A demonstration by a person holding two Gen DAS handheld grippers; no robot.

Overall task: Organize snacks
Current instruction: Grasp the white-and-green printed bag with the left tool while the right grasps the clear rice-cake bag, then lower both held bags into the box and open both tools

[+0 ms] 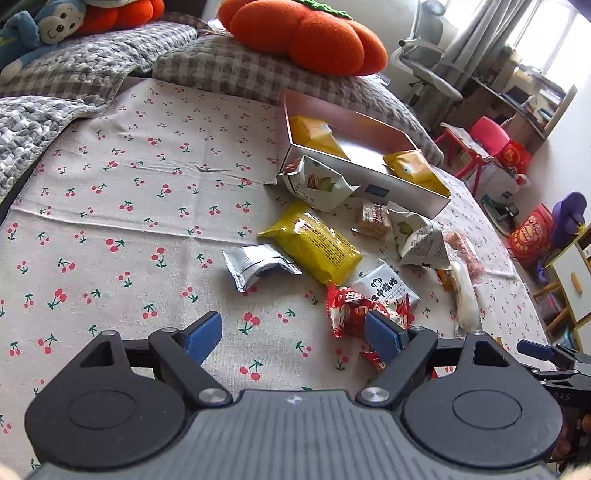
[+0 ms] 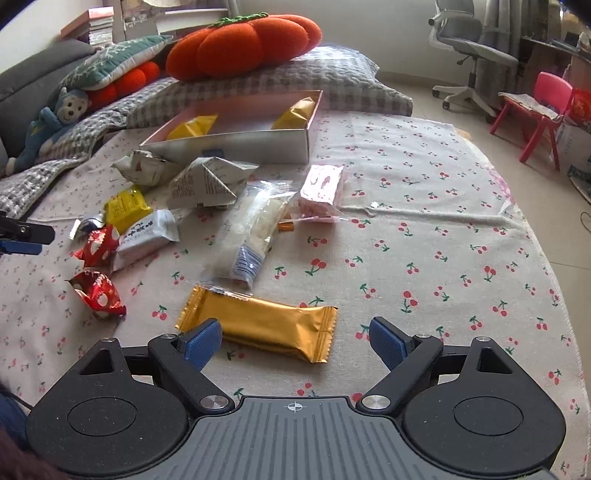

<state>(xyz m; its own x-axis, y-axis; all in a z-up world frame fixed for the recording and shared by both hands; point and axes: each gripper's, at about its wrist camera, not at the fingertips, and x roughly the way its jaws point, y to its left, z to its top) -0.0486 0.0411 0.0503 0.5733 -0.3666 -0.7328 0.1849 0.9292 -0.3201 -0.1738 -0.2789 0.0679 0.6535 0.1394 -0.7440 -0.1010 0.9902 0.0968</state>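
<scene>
An open box (image 1: 402, 190) (image 2: 258, 146) stands on the cherry-print cloth and holds two yellow packets (image 1: 314, 134) (image 2: 192, 127). Loose snacks lie in front of it: a yellow pack (image 1: 314, 242), a silver pack (image 1: 255, 264), red candies (image 1: 349, 310) (image 2: 98, 291), white pouches (image 1: 317, 182) (image 2: 210, 181). My left gripper (image 1: 293, 332) is open and empty, its right finger beside a red candy. My right gripper (image 2: 295, 338) is open, just above a gold bar packet (image 2: 258, 321) that lies between its fingers.
Grey checked pillows (image 1: 236, 70) and an orange pumpkin cushion (image 1: 306, 33) (image 2: 240, 44) lie behind the box. A blue monkey toy (image 2: 55, 122) sits at the left. An office chair (image 2: 472, 55) and a pink stool (image 2: 535, 110) stand on the floor to the right.
</scene>
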